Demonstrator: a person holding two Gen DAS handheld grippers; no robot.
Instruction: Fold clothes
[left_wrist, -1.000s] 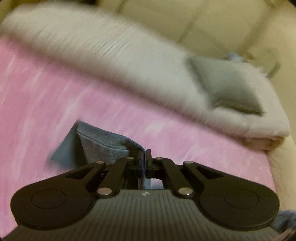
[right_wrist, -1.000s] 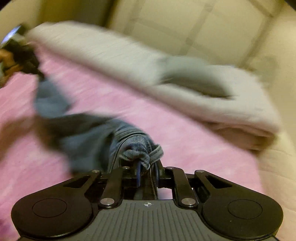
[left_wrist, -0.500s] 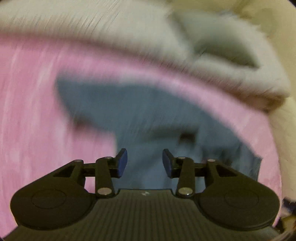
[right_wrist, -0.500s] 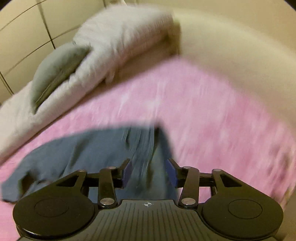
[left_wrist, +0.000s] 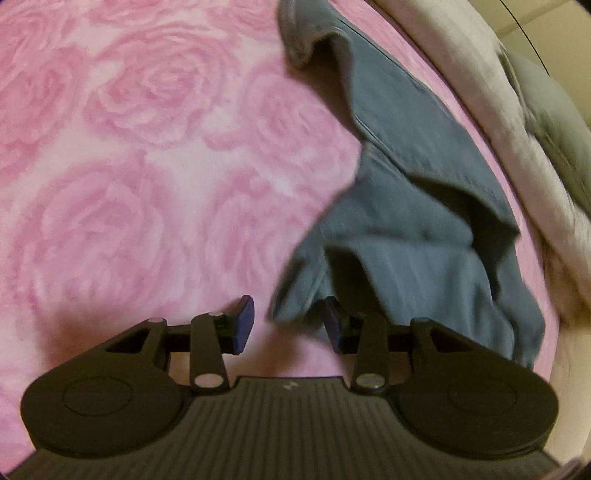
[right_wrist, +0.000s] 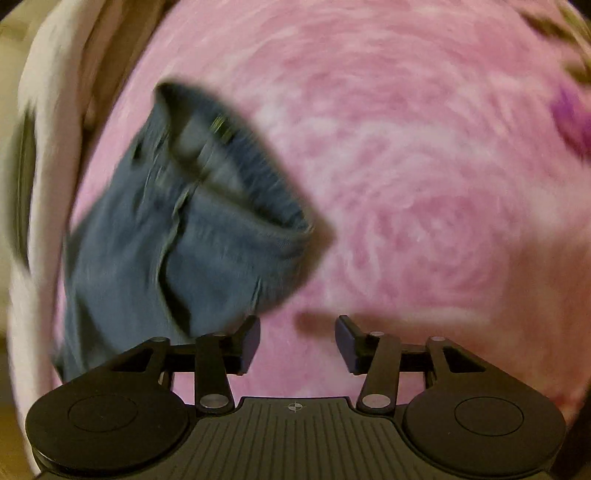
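left gripper (left_wrist: 286, 325) spread, nothing pinched – a jeans (left_wrist: 424, 206) corner sits just ahead, by its right finger | right gripper (right_wrist: 297, 341) jaws opening, bare pink bedspread (right_wrist: 424, 184) between them, jeans ahead-left | jeans' long axis runs away up-right from left gripper, so it's nearer, I'd say | no containers | white quilt (left_wrist: 498, 122) beyond
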